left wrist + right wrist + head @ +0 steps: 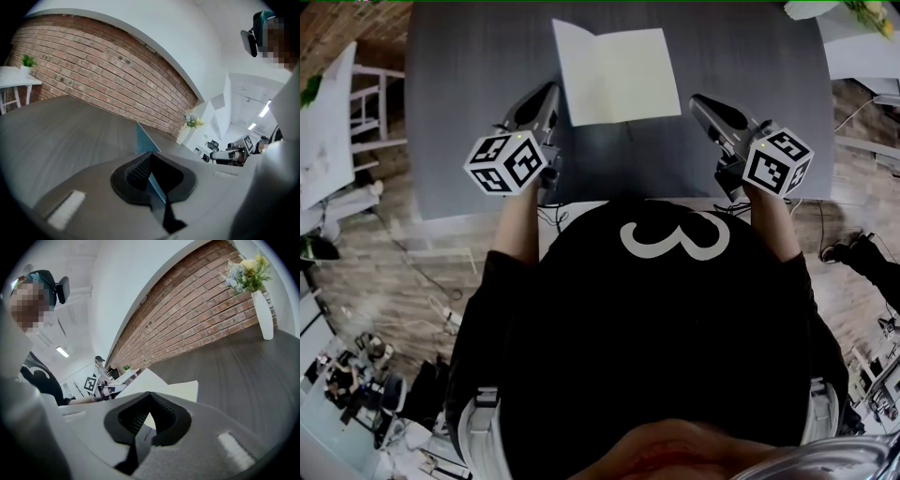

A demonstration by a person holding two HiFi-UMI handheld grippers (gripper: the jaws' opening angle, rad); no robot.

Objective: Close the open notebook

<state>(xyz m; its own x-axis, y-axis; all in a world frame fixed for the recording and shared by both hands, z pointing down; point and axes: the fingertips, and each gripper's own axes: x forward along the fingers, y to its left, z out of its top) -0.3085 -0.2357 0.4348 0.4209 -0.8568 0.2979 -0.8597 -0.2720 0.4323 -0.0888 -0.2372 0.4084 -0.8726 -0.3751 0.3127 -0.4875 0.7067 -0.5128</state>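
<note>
Fingers on the left gripper (150, 153) are pressed together with nothing in them, and the right gripper (149, 393) looks just the same. The notebook (617, 73) lies open on the grey bench (469, 112), just past the two grippers and between them, touching neither one. Its left page tips up a little.

This looks like an open-plan office or lab workspace. A long exposed brick wall (108, 70) runs behind the broad grey surface (469, 112), strip lights (265, 110) hang from a white ceiling, and desks with monitors (225, 152) fill the background. Wood-look flooring (853, 309) strewn with loose cables (431, 281) lies past the surface's near edge. A vase of flowers (262, 310) stands near its far right corner.
</note>
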